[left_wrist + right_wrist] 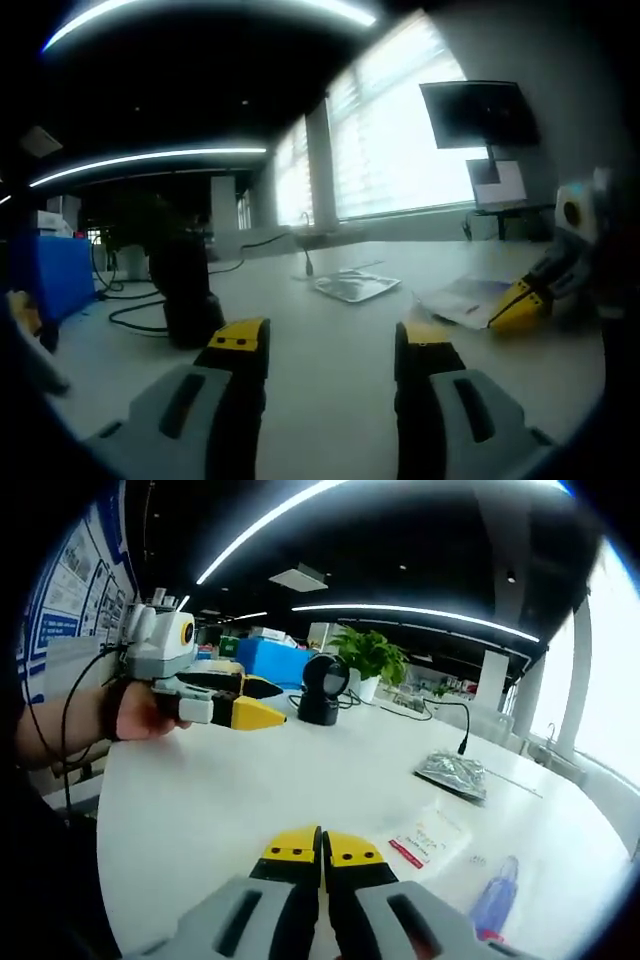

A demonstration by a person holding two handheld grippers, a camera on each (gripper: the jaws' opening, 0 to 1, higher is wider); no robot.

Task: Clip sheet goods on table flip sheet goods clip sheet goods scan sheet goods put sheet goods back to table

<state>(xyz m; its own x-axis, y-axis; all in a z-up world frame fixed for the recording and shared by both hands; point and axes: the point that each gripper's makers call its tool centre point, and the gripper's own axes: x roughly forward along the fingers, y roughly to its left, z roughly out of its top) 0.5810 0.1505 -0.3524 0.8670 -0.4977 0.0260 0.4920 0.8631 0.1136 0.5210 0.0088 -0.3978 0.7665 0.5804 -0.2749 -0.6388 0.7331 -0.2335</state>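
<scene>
Flat on the white surface [220, 790] lie two sheet packs, neither one grasped.
Nearest the right gripper [322, 852], whose jaws are clenched together on nothing, is the clear printed sheet pack [432, 838], its lettering too small to read and its near end cut off by the view's rim. Farther toward the surface's far edge lies a silvery foil pack [452, 773], contents hard to make out. Beyond it stands a black scanner [322, 692], beside a potted plant [372, 658]. The left gripper [330, 345], held by a hand [140, 715], hangs released, jaws apart over bare surface.
</scene>
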